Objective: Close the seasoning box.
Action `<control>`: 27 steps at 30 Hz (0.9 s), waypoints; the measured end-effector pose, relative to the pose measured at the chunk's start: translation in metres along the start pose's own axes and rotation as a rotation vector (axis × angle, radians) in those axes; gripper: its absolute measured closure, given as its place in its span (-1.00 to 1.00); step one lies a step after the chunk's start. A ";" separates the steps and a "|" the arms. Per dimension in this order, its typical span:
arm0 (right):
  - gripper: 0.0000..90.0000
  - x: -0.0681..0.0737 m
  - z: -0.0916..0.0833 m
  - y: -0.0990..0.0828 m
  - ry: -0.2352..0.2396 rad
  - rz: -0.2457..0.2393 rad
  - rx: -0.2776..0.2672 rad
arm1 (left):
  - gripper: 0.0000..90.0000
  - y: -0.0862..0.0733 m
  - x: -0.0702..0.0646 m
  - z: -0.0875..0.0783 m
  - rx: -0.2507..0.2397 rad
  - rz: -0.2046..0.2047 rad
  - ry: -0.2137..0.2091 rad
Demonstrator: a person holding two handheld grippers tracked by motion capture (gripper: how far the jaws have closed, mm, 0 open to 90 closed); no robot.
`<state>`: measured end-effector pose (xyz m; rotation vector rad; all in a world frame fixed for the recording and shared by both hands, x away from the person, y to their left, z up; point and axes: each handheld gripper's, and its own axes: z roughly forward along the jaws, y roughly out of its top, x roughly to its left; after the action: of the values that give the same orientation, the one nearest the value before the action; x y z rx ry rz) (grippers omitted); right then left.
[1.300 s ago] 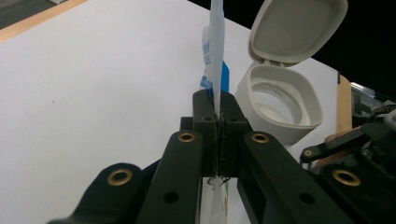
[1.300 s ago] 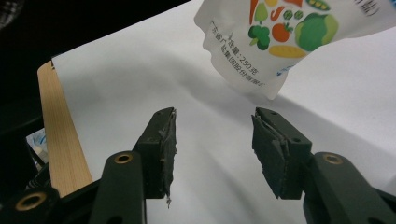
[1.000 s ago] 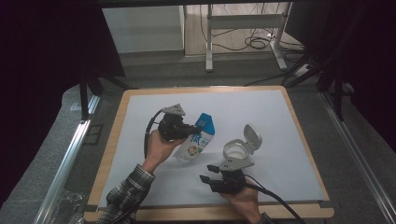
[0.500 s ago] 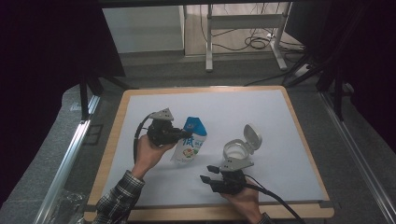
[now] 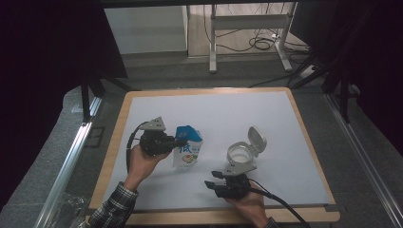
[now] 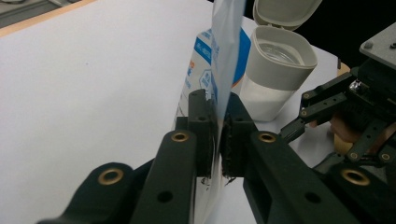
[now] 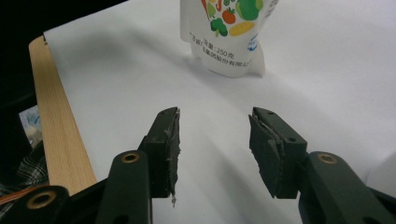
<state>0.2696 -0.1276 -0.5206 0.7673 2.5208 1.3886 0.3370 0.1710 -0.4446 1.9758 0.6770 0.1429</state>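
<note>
The left gripper (image 5: 179,141) pinches the pouch (image 5: 188,151) by its edge — jaws just easing open slightly. Beside the pouch stands the open-lidded container (image 5: 239,154); the right gripper (image 5: 210,179) hangs spread, empty.

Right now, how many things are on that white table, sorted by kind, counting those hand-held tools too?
Pouches: 1, the blue and white pouch, pinched by the left gripper.
Containers: 1, the grey container, lid flipped open.
Hand-held grippers: 2, the left one and the right gripper, its fingers apart around nothing.
Total: 4
</note>
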 end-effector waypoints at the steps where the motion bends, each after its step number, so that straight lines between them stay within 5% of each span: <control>1: 0.18 0.000 0.000 0.000 -0.003 -0.004 0.003 | 0.84 -0.002 -0.001 -0.001 0.001 0.002 0.005; 15: 0.16 -0.003 -0.009 -0.003 -0.048 -0.012 0.028 | 0.74 -0.025 -0.009 -0.012 -0.012 -0.001 0.052; 27: 0.11 -0.007 -0.014 -0.005 -0.040 0.014 0.039 | 0.28 -0.037 -0.011 -0.004 -0.012 0.001 0.080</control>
<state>0.2685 -0.1433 -0.5180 0.8126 2.5238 1.3184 0.3112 0.1809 -0.4723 1.9675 0.7246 0.2268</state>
